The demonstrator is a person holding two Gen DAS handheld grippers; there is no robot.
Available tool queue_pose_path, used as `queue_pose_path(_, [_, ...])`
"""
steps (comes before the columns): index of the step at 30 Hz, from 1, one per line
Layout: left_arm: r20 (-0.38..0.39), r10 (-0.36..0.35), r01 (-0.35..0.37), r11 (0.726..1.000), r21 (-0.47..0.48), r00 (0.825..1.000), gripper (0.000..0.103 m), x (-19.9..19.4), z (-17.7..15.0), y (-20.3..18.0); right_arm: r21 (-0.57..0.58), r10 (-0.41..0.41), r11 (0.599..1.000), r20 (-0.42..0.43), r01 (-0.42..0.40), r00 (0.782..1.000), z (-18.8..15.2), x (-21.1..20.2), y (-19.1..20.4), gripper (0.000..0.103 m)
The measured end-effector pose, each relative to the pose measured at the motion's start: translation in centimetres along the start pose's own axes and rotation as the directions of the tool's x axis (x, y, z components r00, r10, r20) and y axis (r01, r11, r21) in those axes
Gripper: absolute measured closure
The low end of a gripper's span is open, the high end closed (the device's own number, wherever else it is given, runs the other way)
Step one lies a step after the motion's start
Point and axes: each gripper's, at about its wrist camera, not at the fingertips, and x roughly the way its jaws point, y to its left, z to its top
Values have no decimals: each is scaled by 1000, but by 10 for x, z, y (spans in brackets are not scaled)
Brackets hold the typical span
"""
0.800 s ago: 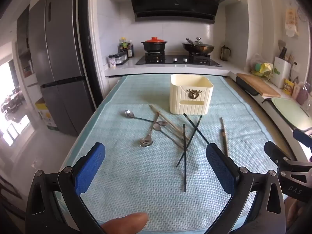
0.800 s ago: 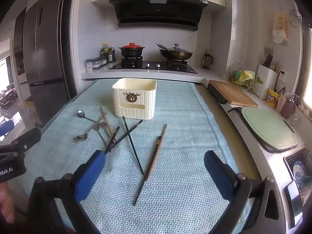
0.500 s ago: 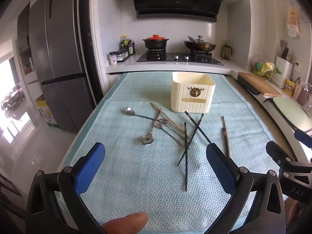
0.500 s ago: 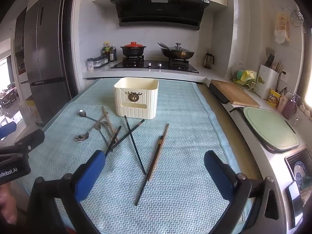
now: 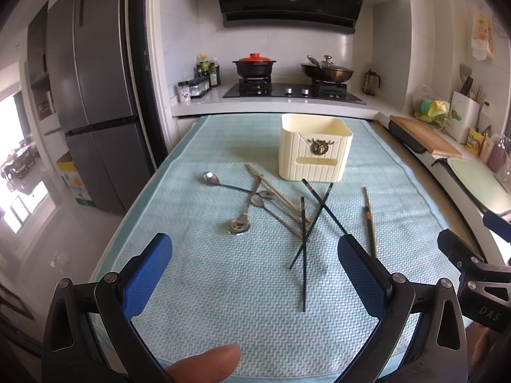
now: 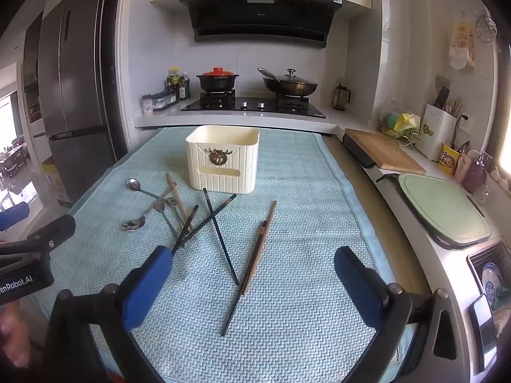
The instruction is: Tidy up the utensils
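- Utensils lie loose on the towel (image 5: 198,287) in front of the cream holder (image 5: 314,151), none of them in it yet, so by my reading you are at the very start of sorting.
- Spoons (image 5: 238,223) sit to the left of the heap: slim metal stems with small shiny bowls, their handles crossing one another and passing under a pale wooden chopstick (image 5: 274,190).
- Dark chopsticks (image 6: 220,236) fan out in the middle, thin, straight and smooth, crossing near their upper ends; I judge these crossings will make a clean single pick awkward.
- Off to the right, apart from the heap, a brown pair (image 6: 260,249) lies nearly parallel and touching along its length, which looks like the easiest first grab for your right side.
- The holder is a squarish, ribbed plastic tub with an open top, a slot in its front and a metal stag emblem; it stands upright just behind the pile, close enough for short carries.
- The towel is a light blue, waffle-textured cloth; it should keep the round sticks from rolling, though thin stems may sink into the weave.
- Your left gripper (image 5: 255,274) hangs over the near edge with its blue ribbed pads spread wide and nothing between them.
- Your right gripper (image 6: 252,284) is likewise wide apart and empty, pointing roughly at the brown pair.
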Motion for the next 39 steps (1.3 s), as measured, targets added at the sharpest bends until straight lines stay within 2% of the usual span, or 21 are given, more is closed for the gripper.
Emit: queue_pose_path(39, [-6, -2, 2, 1000, 2, 1000, 0, 0, -3, -1, 7, 0, 1000, 2, 0, 1000, -4, 3, -5, 0])
